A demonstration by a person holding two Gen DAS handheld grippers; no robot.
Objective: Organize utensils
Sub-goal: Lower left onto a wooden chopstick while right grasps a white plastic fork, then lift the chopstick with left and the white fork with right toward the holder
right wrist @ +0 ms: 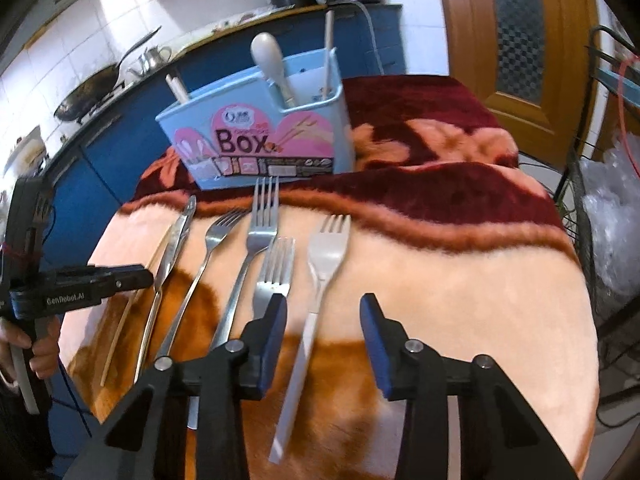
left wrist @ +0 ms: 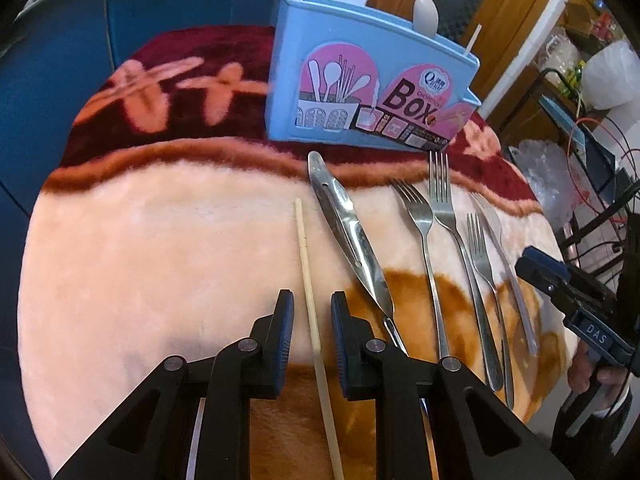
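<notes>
Six utensils are seen lying loose on the blanket-covered bench (left wrist: pixel 120 240), so most of the sorting is judged to be left. A single chopstick (left wrist: pixel 308 288), a steel tongs-like piece (left wrist: pixel 348 240), three metal forks, the largest (right wrist: pixel 260 240) among them, and a white plastic fork (right wrist: pixel 324 264) are laid side by side just in front of the blue utensil box (right wrist: pixel 256 148). Inside the box, a white spoon (right wrist: pixel 268 56) and a few stick-like pieces are already stood upright, which is taken as the part done.

The left gripper (left wrist: pixel 312 308) is held over the chopstick, its jaws narrowed around the stick with gaps visible on both sides, so no grip is made yet. The right gripper (right wrist: pixel 324 316) is placed astride the handle of the white plastic fork, its jaws apart and not touching it. Neither piece is lifted.
</notes>
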